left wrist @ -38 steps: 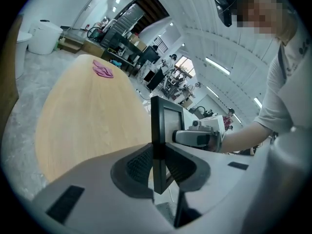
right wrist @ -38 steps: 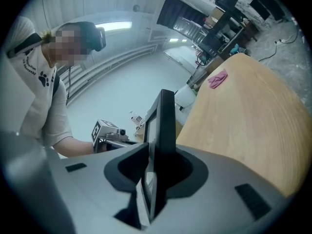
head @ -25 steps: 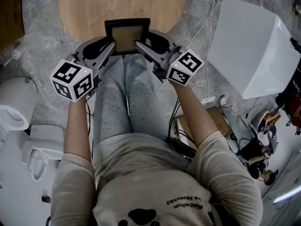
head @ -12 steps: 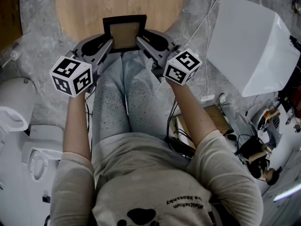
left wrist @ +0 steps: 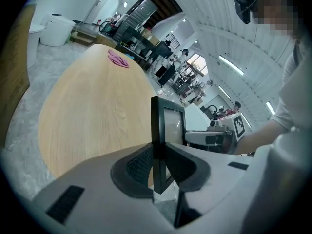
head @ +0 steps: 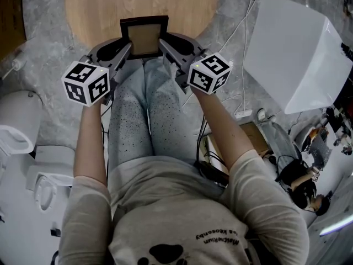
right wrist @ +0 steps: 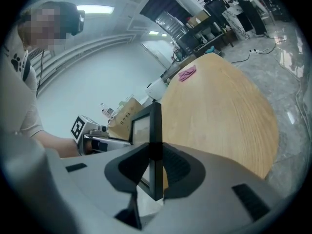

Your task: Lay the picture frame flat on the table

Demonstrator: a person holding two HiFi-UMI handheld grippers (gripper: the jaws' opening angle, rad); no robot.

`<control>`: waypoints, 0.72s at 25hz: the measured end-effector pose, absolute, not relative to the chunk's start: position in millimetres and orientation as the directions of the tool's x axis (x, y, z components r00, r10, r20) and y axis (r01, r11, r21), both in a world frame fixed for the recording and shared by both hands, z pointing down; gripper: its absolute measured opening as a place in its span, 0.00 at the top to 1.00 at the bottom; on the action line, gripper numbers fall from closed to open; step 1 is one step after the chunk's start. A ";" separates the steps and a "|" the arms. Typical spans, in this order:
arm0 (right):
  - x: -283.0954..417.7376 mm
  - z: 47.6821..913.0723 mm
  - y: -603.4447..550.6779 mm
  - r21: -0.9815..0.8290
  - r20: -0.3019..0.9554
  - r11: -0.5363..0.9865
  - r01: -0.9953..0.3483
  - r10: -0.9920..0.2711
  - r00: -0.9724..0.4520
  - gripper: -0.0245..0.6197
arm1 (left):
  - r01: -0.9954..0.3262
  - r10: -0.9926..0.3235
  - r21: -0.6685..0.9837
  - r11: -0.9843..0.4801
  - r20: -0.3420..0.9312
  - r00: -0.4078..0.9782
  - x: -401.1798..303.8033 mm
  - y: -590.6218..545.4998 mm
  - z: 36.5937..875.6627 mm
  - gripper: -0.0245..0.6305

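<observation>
Landmark: picture frame point(head: 145, 37), black border, brown panel.

Frame position: over the near rim of the round wooden worktop point(head: 99, 10), straight ahead of the person's knees point(head: 135, 104). It stands on edge, not flat. Both gripper views show it edge-on and upright. I cannot tell whether its lower edge touches the worktop.

Left gripper point(head: 128, 51): at the frame's left side. In the left gripper view the jaws pinch the frame's left border, with the ribbed pads point(left wrist: 139, 164) pressing on both faces. The frame's lower corner hangs below the pads.

Right gripper point(head: 163, 47): at the frame's right side. Its jaws have just been closing. In the right gripper view they are now clamped on the frame's right border, which sits between the pads point(right wrist: 176, 165), and the pads are in contact with it.

Marker cubes: the left cube point(head: 86, 82) sits below and left of the frame, and the right cube point(head: 208, 72) below and right of it. Each is nearer the person than the frame.

Other items:
- A small pink object point(left wrist: 118, 59) lies on the worktop, well beyond the frame at the far side.
- A large white box point(head: 292, 54) stands on the floor well to the right of the frame.
- White cables point(head: 242, 26) run across the grey floor between the frame and that box.
</observation>
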State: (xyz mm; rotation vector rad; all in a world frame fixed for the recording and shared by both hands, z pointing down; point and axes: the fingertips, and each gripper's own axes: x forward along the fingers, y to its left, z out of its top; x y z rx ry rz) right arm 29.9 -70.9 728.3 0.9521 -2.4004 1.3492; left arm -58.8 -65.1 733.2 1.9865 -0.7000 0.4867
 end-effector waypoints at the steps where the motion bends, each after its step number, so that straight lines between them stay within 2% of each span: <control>1: 29.4 731.7 -71.5 -0.680 0.489 0.360 -0.639 -0.426 -0.761 0.82 | -0.652 -0.273 0.648 -0.393 0.595 0.756 -59.2 -66.0 736.4 0.84; 18: 28.2 781.7 -91.6 -0.669 0.564 0.297 -0.681 -0.394 -0.726 0.82 | -0.677 -0.229 0.653 -0.339 0.641 0.733 -60.3 -85.4 785.1 0.84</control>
